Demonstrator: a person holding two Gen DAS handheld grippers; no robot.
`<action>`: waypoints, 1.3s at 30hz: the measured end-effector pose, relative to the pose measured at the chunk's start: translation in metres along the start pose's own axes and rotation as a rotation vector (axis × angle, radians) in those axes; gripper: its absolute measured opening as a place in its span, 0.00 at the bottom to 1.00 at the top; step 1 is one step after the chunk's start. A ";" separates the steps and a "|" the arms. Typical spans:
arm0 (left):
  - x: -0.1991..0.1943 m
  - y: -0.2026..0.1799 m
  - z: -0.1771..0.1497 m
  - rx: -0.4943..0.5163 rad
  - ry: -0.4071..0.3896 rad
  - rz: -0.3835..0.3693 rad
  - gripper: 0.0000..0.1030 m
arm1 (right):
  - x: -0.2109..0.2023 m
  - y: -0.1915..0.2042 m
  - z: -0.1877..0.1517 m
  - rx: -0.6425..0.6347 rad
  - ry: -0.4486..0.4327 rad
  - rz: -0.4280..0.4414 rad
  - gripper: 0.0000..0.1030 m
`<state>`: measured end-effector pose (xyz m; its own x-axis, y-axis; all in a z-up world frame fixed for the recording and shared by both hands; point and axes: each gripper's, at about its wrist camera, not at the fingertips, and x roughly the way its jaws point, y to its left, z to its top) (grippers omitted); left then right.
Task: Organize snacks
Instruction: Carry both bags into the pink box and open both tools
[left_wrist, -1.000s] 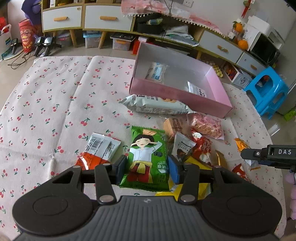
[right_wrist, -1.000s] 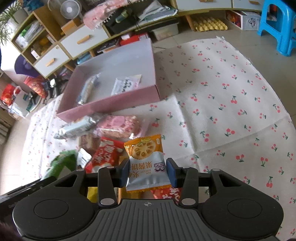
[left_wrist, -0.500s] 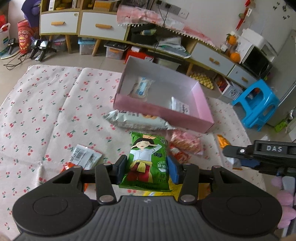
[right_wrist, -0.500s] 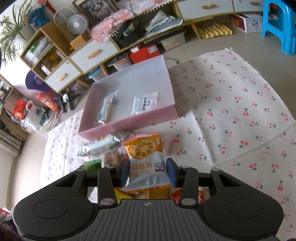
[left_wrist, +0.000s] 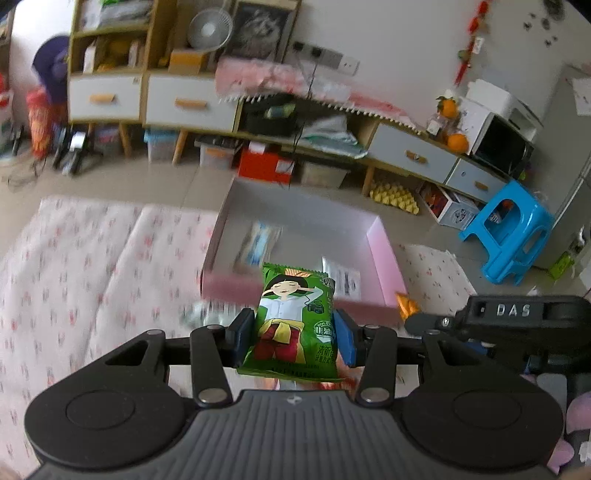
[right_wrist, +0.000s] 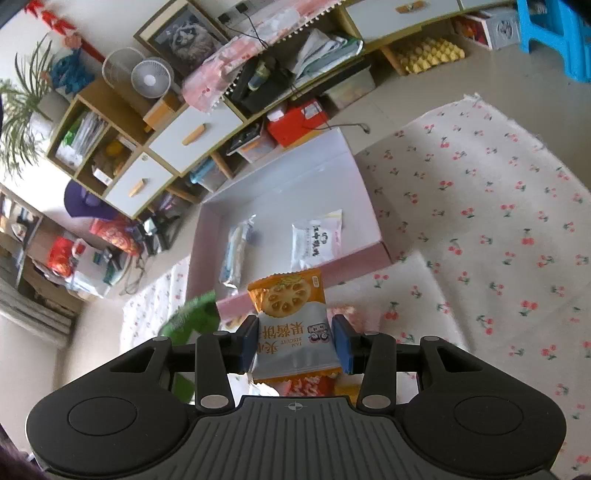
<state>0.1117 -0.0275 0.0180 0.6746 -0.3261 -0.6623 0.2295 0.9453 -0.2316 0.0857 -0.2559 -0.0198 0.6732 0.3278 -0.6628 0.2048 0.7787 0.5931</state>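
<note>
Soft daylight, motion blur in left view, fisheye-bent edges

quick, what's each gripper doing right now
Left gripper: closed on the green snack packet.
Right gripper: closed on the orange jam biscuit packet.

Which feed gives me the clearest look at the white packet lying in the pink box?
The right wrist view: the white packet lies fully visible and sharp on the floor of the pink box. In the left wrist view it is blurred and partly hidden behind the green snack bag.
</note>
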 end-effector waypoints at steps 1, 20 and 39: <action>0.004 0.000 0.003 0.009 -0.002 0.000 0.41 | 0.002 -0.001 0.003 0.006 -0.004 -0.002 0.40; 0.099 0.000 0.029 0.123 -0.047 -0.093 0.42 | 0.075 0.007 0.082 -0.205 -0.120 0.000 0.41; 0.125 0.005 0.023 0.233 0.015 -0.095 0.42 | 0.126 0.002 0.097 -0.277 -0.114 -0.051 0.41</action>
<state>0.2134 -0.0633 -0.0491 0.6325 -0.4120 -0.6559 0.4479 0.8854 -0.1243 0.2400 -0.2647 -0.0574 0.7454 0.2344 -0.6241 0.0493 0.9142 0.4023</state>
